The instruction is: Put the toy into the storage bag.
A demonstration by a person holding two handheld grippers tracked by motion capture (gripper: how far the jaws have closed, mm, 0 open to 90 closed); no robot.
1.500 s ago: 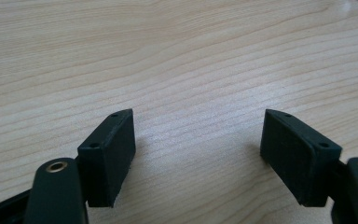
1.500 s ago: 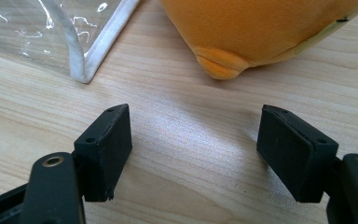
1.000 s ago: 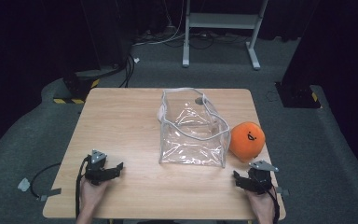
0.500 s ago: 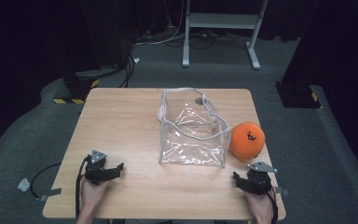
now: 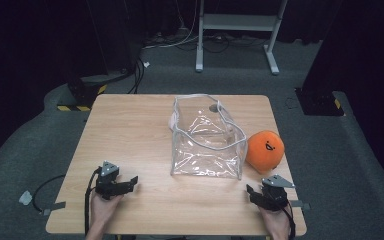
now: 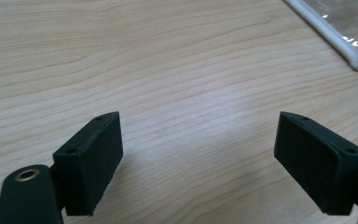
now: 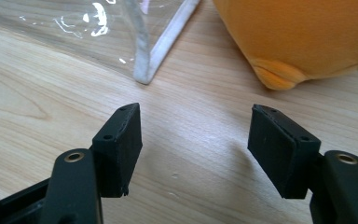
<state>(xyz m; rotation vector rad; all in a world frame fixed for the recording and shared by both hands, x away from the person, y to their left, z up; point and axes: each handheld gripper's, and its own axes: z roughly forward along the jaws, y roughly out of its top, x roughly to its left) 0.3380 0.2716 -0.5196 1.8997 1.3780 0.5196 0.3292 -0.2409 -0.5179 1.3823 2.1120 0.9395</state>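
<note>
Right gripper (image 7: pixel 195 140) fingers have just been closing a bit — nothing btwn them.

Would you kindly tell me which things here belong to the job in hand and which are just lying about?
Job: orange plush toy, clear plastic bag, right gripper, left gripper.
Lying about: white table frame, floor cables.

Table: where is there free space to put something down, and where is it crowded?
The table is bare left of the clear bag, up to the left gripper, and along the near edge between both grippers. It is crowded on the right, where the orange plush toy sits beside the bag above the right gripper.
</note>
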